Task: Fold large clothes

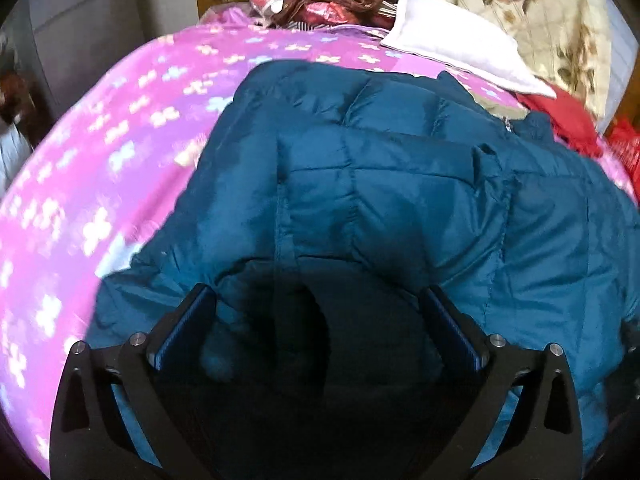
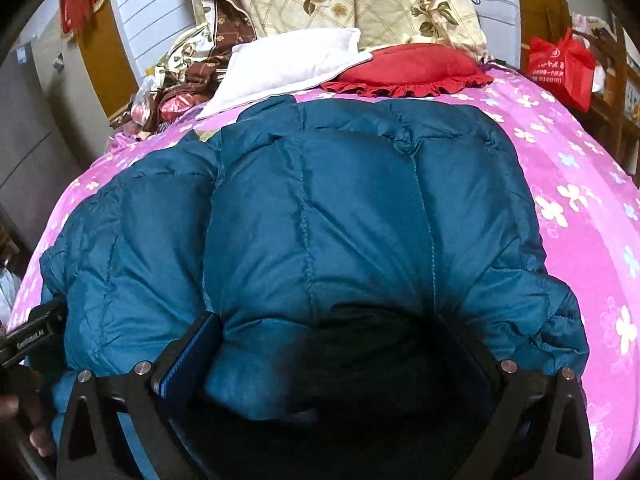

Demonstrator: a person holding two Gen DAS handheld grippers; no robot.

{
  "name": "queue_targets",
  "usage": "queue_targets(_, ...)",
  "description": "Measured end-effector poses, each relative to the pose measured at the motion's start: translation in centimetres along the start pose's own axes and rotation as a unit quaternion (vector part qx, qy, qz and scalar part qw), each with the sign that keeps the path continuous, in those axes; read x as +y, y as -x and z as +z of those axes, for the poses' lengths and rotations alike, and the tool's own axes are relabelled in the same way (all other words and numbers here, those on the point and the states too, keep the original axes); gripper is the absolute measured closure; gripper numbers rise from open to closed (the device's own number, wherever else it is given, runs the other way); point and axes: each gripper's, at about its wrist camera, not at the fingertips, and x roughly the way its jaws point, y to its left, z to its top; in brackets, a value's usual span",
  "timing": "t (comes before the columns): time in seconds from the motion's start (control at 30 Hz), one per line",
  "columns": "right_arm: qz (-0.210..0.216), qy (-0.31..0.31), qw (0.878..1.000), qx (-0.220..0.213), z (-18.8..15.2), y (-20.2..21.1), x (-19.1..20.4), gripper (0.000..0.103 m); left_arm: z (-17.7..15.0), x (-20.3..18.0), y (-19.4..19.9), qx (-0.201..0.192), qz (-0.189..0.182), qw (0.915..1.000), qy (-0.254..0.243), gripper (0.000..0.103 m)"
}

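Observation:
A teal quilted down jacket (image 1: 400, 184) lies spread on a pink flowered bedsheet (image 1: 120, 140); it fills the right wrist view (image 2: 320, 208) too. My left gripper (image 1: 318, 300) is open, its blue-padded fingers (image 1: 192, 320) wide apart with a bulge of the jacket's near edge between them. My right gripper (image 2: 332, 328) is open too, its left finger (image 2: 196, 344) beside a puffed fold of the jacket that sits between the jaws; the right finger is partly hidden by fabric. The left gripper's body shows at the left edge of the right wrist view (image 2: 28, 336).
A white pillow (image 2: 296, 64), a red ruffled cushion (image 2: 408, 68) and a floral quilt (image 2: 352, 4) are piled at the head of the bed. A red bag (image 2: 560, 64) hangs at the right. Bare pink sheet (image 2: 580, 200) lies right of the jacket.

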Motion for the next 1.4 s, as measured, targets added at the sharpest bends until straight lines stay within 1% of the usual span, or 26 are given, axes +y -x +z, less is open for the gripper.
queue_targets(0.1,-0.014,0.018,1.0,0.014,0.3,-0.5,0.5,0.0,0.0,-0.3,0.3,-0.003,0.0,1.0,-0.006,0.0)
queue_targets(0.17,-0.013,0.034,0.999,0.028,1.0,0.3,0.6,0.001,0.1,0.0,0.6,0.0,-0.008,1.0,0.0,0.0)
queue_targets(0.23,-0.011,0.032,0.999,0.005,1.2,2.6,-0.1,0.003,0.3,0.3,1.6,-0.008,-0.015,0.9998,0.006,0.001)
queue_targets(0.27,-0.011,0.024,1.0,-0.015,1.2,4.6,-0.8,0.003,0.4,0.3,2.5,-0.027,-0.011,0.9996,0.001,0.001)
queue_targets(0.3,-0.011,0.019,0.999,-0.023,1.1,5.9,-1.3,0.003,0.3,0.2,3.4,-0.047,-0.001,0.9989,-0.005,0.001)
queue_targets(0.37,-0.011,0.017,1.0,-0.021,0.2,8.1,-1.9,0.003,0.1,-0.4,5.6,-0.087,0.01,0.9959,-0.024,0.001)
queue_targets(0.43,-0.004,0.031,0.999,-0.009,-1.5,9.4,-1.7,0.003,-0.5,-1.1,6.8,-0.109,-0.001,0.9927,-0.052,0.001)
queue_targets(0.47,0.002,0.043,0.999,0.005,-3.1,9.8,-1.3,0.003,-0.9,-1.7,6.7,-0.106,0.0,0.9917,-0.073,0.001)
queue_targets(0.5,0.006,0.052,0.998,0.022,-4.3,9.5,-0.9,0.003,-1.3,-2.2,6.1,-0.088,0.003,0.9916,-0.095,0.001)
queue_targets(0.53,0.007,0.063,0.997,0.047,-5.8,8.9,-0.6,0.003,-1.8,-2.8,4.8,-0.056,0.004,0.9916,-0.116,0.001)
queue_targets(0.57,0.002,0.072,0.995,0.075,-7.3,8.1,-0.4,0.003,-2.2,-2.9,3.9,-0.033,0.007,0.9918,-0.123,0.001)
queue_targets(0.6,-0.005,0.076,0.993,0.091,-8.3,7.6,-0.3,0.003,-2.4,-2.6,3.3,-0.022,0.006,0.9929,-0.116,0.001)
queue_targets(0.63,-0.015,0.079,0.993,0.092,-9.2,7.7,-0.3,0.003,-2.4,-2.2,3.6,-0.025,0.006,0.9939,-0.107,0.001)
queue_targets(0.67,-0.016,0.076,0.994,0.078,-9.7,8.6,-0.4,0.003,-2.3,-1.7,4.1,-0.03,0.009,0.9945,-0.1,0.001)
queue_targets(0.7,-0.013,0.07,0.995,0.069,-9.8,9.6,-0.5,0.003,-2.2,-1.2,5.1,-0.038,0.014,0.9947,-0.094,0.001)
queue_targets(0.73,-0.009,0.06,0.997,0.053,-10.1,11.1,-0.7,0.003,-2.1,-0.4,6.5,-0.051,0.01,0.9946,-0.089,0.001)
queue_targets(0.8,-0.002,0.045,0.999,0.03,-11.0,14.1,-1.2,0.003,-2.2,1.0,9.2,-0.071,-0.011,0.9935,-0.088,0.001)
queue_targets(0.83,0.0,0.043,0.999,0.024,-11.7,15.6,-1.5,0.003,-2.3,2.3,11.2,-0.087,-0.023,0.9921,-0.087,0.001)
queue_targets(0.93,0.005,0.061,0.998,0.021,-14.0,18.4,-1.7,0.003,-2.6,4.7,14.4,-0.094,-0.028,0.9906,-0.096,0.001)
queue_targets(0.97,0.004,0.068,0.997,0.018,-14.9,19.2,-1.7,0.003,-3.1,6.1,16.0,-0.092,-0.035,0.9886,-0.114,0.001)
queue_targets(1.03,0.005,0.078,0.997,0.005,-16.4,20.5,-1.9,0.003,-4.4,8.0,18.0,-0.095,-0.028,0.9855,-0.138,0.001)
queue_targets(1.1,-0.009,0.079,0.997,-0.01,-18.2,21.9,-2.5,0.003,-5.9,10.6,19.4,-0.1,-0.01,0.9835,-0.15,0.001)
queue_targets(1.13,-0.016,0.077,0.997,-0.016,-18.8,22.3,-2.8,0.003,-6.6,12.3,20.0,-0.095,-0.003,0.9848,-0.145,0.001)
queue_targets(1.23,-0.027,0.065,0.997,-0.015,-20.7,23.3,-4.4,0.003,-8.7,16.8,21.0,-0.082,0.001,0.9907,-0.108,0.001)
queue_targets(1.27,-0.025,0.056,0.998,-0.015,-21.0,23.5,-5.2,0.003,-9.7,18.1,21.2,-0.08,0.009,0.9919,-0.099,0.001)
queue_targets(1.4,-0.016,0.012,1.0,0.0,-22.5,23.5,-8.5,0.003,-13.0,19.8,20.3,-0.068,0.019,0.9929,-0.096,0.001)
